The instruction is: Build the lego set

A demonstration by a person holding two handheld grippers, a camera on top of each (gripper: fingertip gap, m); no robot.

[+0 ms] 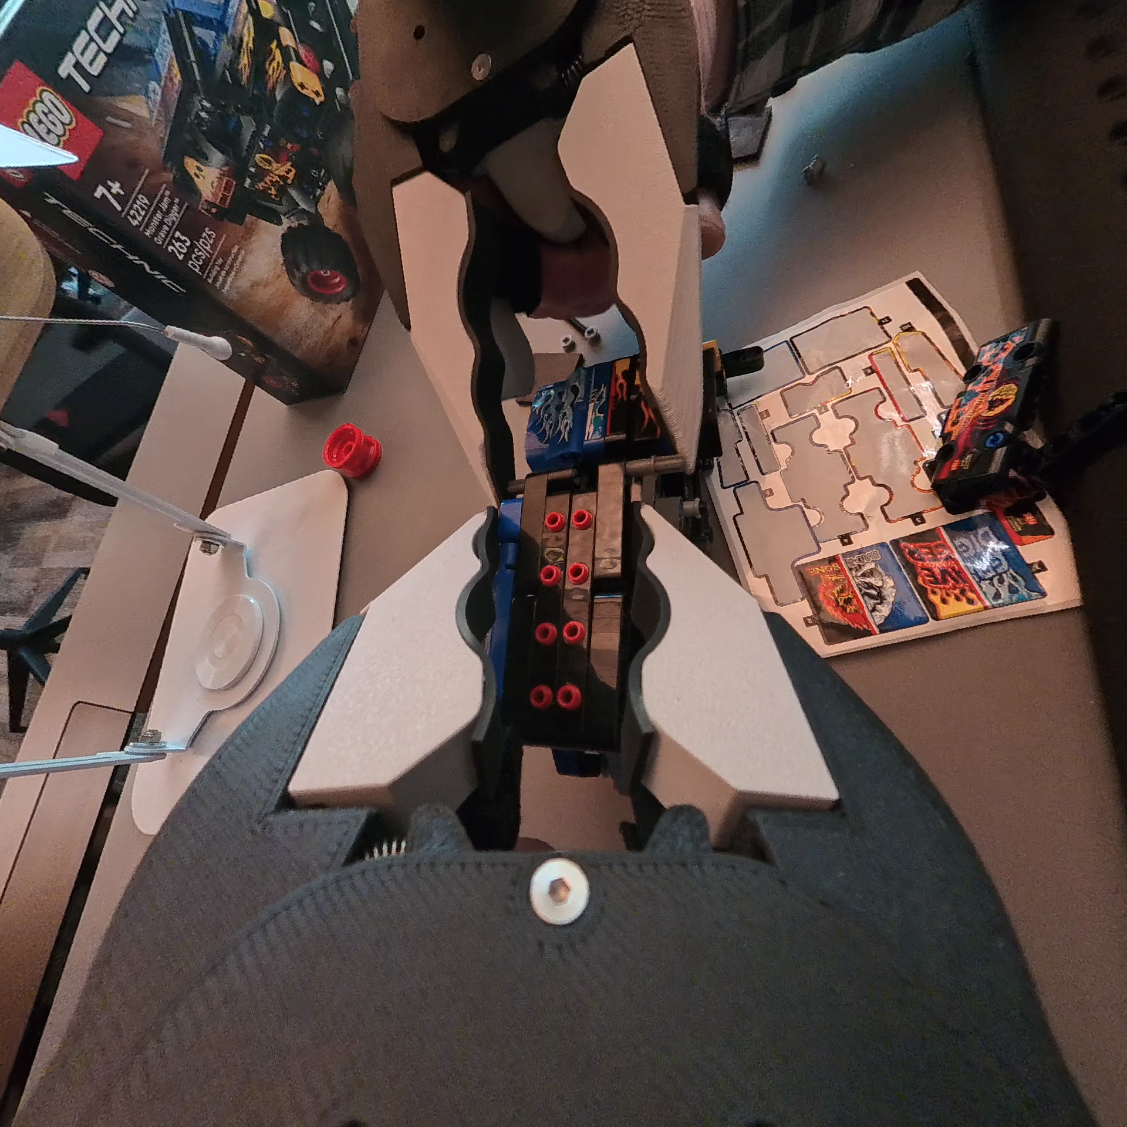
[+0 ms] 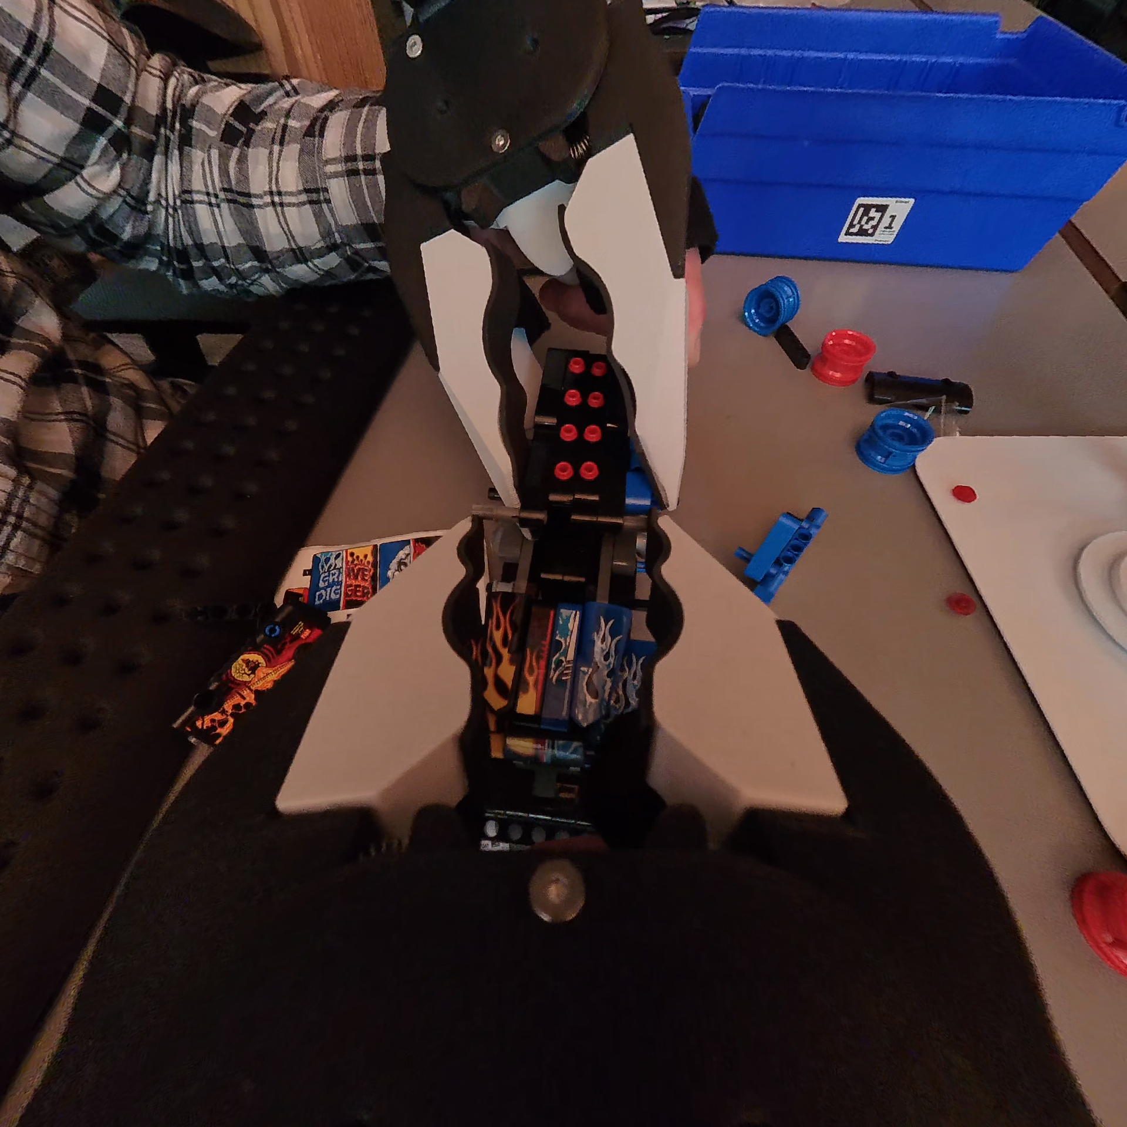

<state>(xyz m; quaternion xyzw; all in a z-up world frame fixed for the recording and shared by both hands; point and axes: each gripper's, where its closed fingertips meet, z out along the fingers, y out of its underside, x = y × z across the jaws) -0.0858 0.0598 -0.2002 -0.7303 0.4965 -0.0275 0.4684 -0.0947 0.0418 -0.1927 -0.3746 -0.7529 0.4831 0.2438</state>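
The half-built truck model [image 1: 573, 610] is the landmark: it is held between both tools above the grey surface [image 1: 915, 762]. The left tongs [image 1: 564, 549] pinch its black end with the two rows of red pins, fingers against both sides. The right tongs [image 2: 564, 543] pinch the other end, the part with flame-printed blue and black panels; the tips of the two tools nearly meet at the grey axle across the model's middle.

In the left wrist view, far left of the model stands the set's box [image 1: 201, 201], upright near the surface's edge, with floor showing beyond that edge. Between box and model lies a red wheel hub [image 1: 352, 450], and below it a white plate [image 1: 268, 610]. Right of the model the sticker sheet [image 1: 878, 469] lies flat, most of its stickers peeled off, a row still on its near edge. A black stickered panel piece [image 1: 994, 415] sits on the sheet's far right corner. Bare grey surface spreads below the sheet.

In the right wrist view, left of the model a dark perforated board [image 2: 152, 549] borders the surface. Right of the model a blue beam [image 2: 783, 549], two blue hubs [image 2: 771, 304], a red hub [image 2: 844, 357] and a black connector [image 2: 918, 390] lie scattered. Behind them is a blue bin [image 2: 902, 140]; its contents cannot be seen.
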